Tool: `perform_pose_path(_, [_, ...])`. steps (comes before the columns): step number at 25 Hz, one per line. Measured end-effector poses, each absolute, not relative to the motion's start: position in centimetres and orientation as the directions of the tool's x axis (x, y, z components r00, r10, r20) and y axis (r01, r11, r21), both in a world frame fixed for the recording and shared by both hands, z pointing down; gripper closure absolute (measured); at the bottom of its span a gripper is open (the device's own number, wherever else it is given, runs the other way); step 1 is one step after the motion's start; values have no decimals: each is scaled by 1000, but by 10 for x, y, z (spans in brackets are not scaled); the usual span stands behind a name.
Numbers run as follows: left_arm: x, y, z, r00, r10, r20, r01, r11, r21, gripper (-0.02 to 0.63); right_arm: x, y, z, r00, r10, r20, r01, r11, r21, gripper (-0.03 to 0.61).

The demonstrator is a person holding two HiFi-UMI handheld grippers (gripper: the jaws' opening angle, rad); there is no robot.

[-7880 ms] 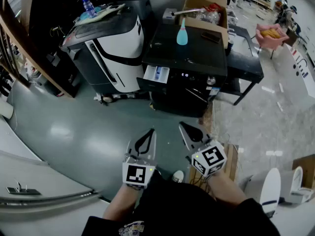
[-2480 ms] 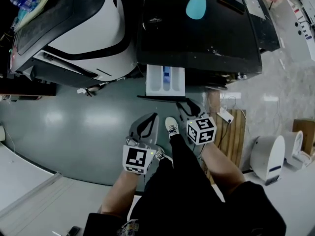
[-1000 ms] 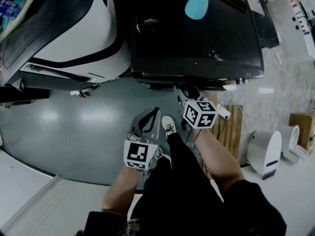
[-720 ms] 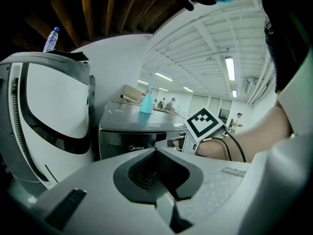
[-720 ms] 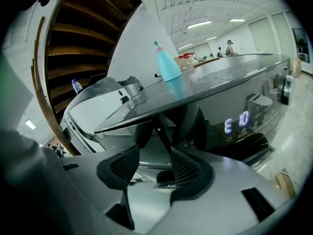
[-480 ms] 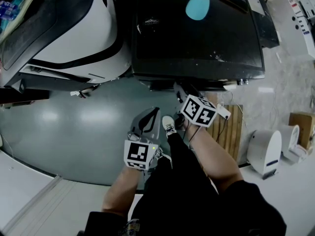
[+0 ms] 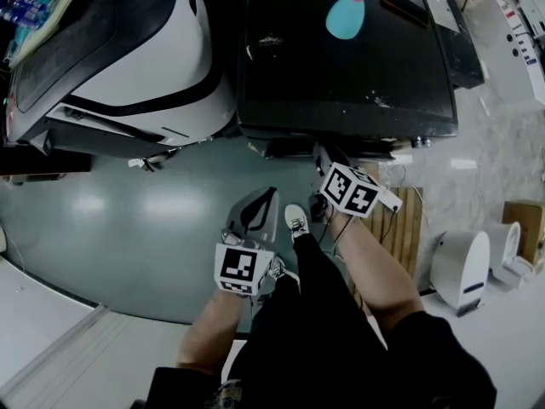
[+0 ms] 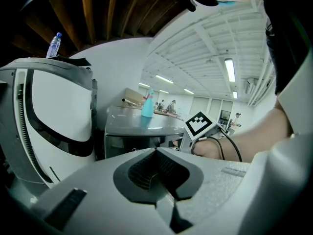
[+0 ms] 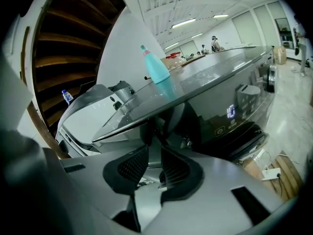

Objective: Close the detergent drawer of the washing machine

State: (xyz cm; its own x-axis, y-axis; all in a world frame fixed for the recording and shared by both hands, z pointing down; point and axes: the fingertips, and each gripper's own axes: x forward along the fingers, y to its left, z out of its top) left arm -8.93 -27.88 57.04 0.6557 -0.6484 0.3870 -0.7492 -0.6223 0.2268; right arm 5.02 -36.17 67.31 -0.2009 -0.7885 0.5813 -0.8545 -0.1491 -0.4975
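Note:
The black washing machine (image 7: 345, 66) stands at the top centre. Its detergent drawer (image 7: 285, 148) sits flush in the front, with no white tray showing. My right gripper (image 7: 325, 153) is at the machine's front edge, just right of the drawer. In the right gripper view its jaws (image 9: 154, 155) have just been closing and stand a narrow gap apart with nothing between them. My left gripper (image 7: 268, 192) hangs lower left over the floor, shut and empty, its pads (image 8: 157, 153) meeting. A teal bottle (image 7: 347, 17) stands on the machine's top.
A white and black appliance (image 7: 128, 49) stands left of the machine. A wooden pallet (image 7: 400, 220) with a power strip lies at the right, beside a white device (image 7: 464, 267). The person's shoe (image 7: 295, 222) is on the grey floor between the grippers.
The white drawer stood out of the machine 2.5 s ago and has been pushed in. Over the last second my right gripper has rolled in place and its jaws have narrowed. The left gripper has stayed put.

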Motion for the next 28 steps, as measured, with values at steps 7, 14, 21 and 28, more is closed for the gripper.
perform_pose_path(7, [-103,-259,553,641,-667,380,-764,-604,226,611,30,-356,625,-288,-838,463,-855,7,-519,580])
perform_pose_path(14, [-123,-230,525,623,-705,339,-779,-598,189,611,-15,-326,559,-427,-845,321,-856,263,-446,581])
perform_pose_path(21, [-155,-188,493,595,-746,299,-802,-576,158,611,-55,-272,492,-529,-822,211,-828,445,-341,581])
perform_pose_path(28, [-183,-129,453,599,-762,247,-799,-589,120,611,-78,-203,445,-564,-811,156,-814,515,-269,581])
